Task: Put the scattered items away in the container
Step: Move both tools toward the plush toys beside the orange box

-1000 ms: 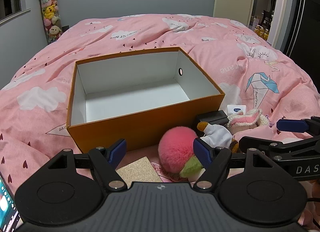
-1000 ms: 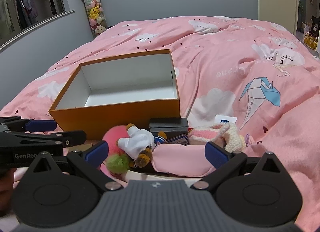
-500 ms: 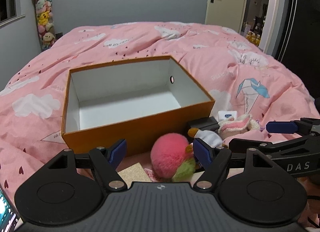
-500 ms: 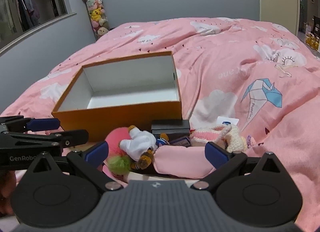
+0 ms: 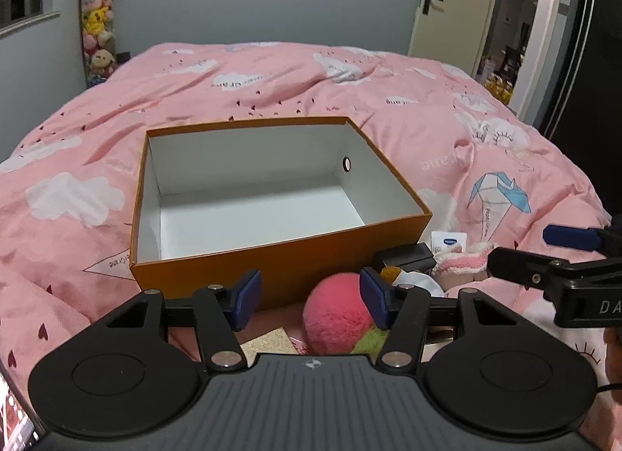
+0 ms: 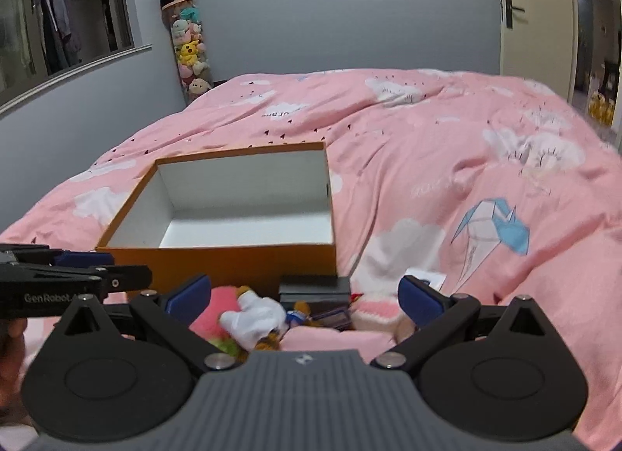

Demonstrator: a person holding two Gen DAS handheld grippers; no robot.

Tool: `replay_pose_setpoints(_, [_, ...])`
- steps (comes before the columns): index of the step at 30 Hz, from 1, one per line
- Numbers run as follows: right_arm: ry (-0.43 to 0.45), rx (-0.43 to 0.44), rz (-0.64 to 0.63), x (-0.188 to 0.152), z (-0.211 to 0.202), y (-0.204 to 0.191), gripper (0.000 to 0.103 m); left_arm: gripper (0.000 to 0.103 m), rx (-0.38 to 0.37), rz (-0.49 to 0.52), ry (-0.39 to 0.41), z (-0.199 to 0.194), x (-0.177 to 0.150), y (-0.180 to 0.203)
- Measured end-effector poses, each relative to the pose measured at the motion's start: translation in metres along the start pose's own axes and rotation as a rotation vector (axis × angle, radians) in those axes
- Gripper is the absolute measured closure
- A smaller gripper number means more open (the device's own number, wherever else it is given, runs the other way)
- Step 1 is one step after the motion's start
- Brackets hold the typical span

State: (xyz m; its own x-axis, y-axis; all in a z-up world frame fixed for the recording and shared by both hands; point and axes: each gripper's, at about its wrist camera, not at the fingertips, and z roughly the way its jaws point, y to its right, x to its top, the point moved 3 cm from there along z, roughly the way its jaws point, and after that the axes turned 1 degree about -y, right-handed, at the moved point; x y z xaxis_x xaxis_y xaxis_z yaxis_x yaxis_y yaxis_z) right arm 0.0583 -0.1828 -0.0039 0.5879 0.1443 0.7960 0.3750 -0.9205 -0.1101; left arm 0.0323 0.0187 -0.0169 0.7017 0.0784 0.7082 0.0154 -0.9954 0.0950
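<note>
Now | left gripper (image 5: 309,297) tilted down, jaws closing beside pink pompom (image 5: 338,313) | right gripper (image 6: 303,295) jaws wide, empty

Left hand-held gripper (image 5: 310,298) tilted down, aimed far across scene. Blue pads (image 5: 245,297) some way apart, jaws closing. Right pad touching pink fluffy ball (image 5: 337,315); left pad not touching it. Right hand-held gripper (image 6: 304,293) also tilted down, sitting to right of left one, jaws wide apart, pads pressing on nothing. Each gripper pokes into other's view from side. Bit of person's hand (image 6: 11,338) seen behind left gripper, at left edge.
</note>
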Motion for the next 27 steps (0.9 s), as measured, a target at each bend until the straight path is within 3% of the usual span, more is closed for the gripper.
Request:
replay_pose_setpoints(4, [-0.034,0.017,0.014,0.005,0.009,0.006,0.001,0.037,0.009,0.063,-0.008,0.003,0.005,-0.005])
replay_pose_setpoints(11, [-0.093,0.011,-0.001,0.01,0.025,0.014,0.001,0.037,-0.001,0.052,-0.08,0.015,0.008,-0.016])
replay_pose_setpoints(12, [-0.104,0.02,-0.004,0.01,0.027,0.014,0.002,0.037,-0.008,0.058,-0.09,0.016,0.007,-0.016])
replay_pose_setpoints(16, [-0.164,0.083,-0.032,0.007,0.038,0.008,0.023,0.037,-0.084,0.088,-0.147,0.023,0.002,-0.013])
replay_pose_setpoints(20, [-0.211,0.12,-0.106,0.001,0.045,-0.002,0.024,0.037,-0.138,0.124,-0.169,0.029,-0.002,-0.004])
replay_pose_setpoints(27, [-0.264,0.034,-0.14,0.001,0.042,0.025,0.029,0.037,-0.196,0.367,-0.119,0.034,0.001,0.036])
